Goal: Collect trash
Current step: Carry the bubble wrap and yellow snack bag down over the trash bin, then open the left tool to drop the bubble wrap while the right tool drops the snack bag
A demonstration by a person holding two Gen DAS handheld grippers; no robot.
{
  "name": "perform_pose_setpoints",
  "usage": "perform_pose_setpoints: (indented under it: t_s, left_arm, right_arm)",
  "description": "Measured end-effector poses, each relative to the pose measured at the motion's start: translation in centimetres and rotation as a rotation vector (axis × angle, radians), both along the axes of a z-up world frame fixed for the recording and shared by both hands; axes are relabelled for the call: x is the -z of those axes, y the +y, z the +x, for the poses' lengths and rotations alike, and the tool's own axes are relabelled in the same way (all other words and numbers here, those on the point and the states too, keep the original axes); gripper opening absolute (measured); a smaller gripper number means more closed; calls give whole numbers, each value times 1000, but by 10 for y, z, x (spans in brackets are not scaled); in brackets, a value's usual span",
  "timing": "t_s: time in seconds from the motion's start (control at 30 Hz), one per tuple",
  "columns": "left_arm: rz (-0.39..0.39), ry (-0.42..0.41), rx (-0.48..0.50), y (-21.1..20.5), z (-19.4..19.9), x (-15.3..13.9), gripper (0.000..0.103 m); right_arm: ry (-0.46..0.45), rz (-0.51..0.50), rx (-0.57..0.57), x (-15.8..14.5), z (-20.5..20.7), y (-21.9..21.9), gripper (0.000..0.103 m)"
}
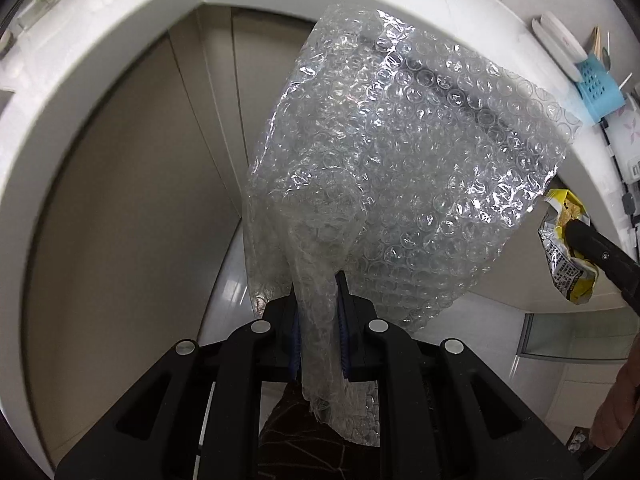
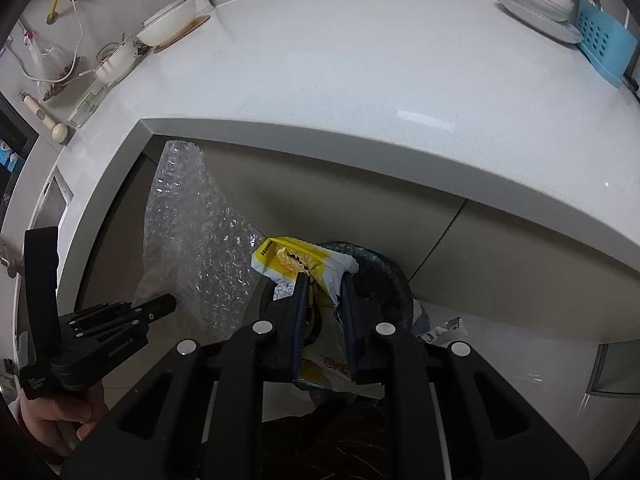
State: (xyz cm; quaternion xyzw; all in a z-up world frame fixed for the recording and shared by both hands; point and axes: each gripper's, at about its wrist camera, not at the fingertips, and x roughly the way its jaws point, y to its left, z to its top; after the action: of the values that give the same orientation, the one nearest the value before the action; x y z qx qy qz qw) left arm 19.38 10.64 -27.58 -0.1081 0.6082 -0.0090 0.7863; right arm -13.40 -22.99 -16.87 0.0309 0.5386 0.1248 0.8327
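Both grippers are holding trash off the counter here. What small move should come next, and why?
Probably open the right gripper and let the yellow snack wrapper drop. In the right wrist view the wrapper hangs just over the dark-lined bin below the counter edge, so it looks placed to fall in. The left gripper, clamped on the bubble wrap, sits off to the side and can follow.

"GenRobot.AI" on left gripper [image 2: 162, 306], snack wrapper [image 2: 296, 264] print unreadable

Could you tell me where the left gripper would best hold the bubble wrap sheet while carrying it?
At its bunched lower end, from below, where the left gripper pinches the bubble wrap now. There the sheet gathers into a narrow neck fitting between the pads; the rest fans out wide and floppy.
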Motion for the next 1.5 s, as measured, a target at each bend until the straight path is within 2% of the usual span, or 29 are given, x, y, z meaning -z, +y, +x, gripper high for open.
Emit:
perform_pose_setpoints:
  t_s: [0.1, 0.13, 0.4, 0.6, 0.73, 0.8, 0.93, 1.17, 1.23, 1.4, 1.5]
  left_arm:
    - [19, -1, 27, -3, 24, 17, 13]
    - [30, 5, 36, -1, 18, 22, 13]
    - [107, 108, 85, -29, 83, 66, 13]
    - [110, 141, 108, -47, 136, 82, 13]
    - [107, 166, 130, -52, 150, 90, 17]
    - [111, 165, 138, -60, 151, 89, 25]
    - [106, 150, 134, -61, 178, 83, 30]
    - [90, 120, 115, -56, 209, 69, 47]
    - [80, 96, 102, -51, 219, 59, 58]
    - [68, 18, 77, -41, 210, 27, 80]
    - [71, -18, 54, -28, 188, 8, 91]
  right_arm:
    - [10, -1, -1, 15, 2, -3, 15]
    - [17, -6, 2, 22, 2, -4, 15]
    - [61, 12, 31, 51, 6, -17, 15]
    - [84, -14, 38, 61, 13, -21, 16]
    - [87, -23, 31, 61, 13, -22, 16]
    - [88, -23, 27, 63, 12, -26, 16]
    - [95, -31, 18, 65, 11, -26, 16]
    - [111, -36, 12, 71, 13, -24, 17]
    - [110, -35, 4, 73, 15, -19, 17]
    - [101, -39, -32, 78, 16, -7, 17]
    - [96, -43, -53, 83, 17, 4, 18]
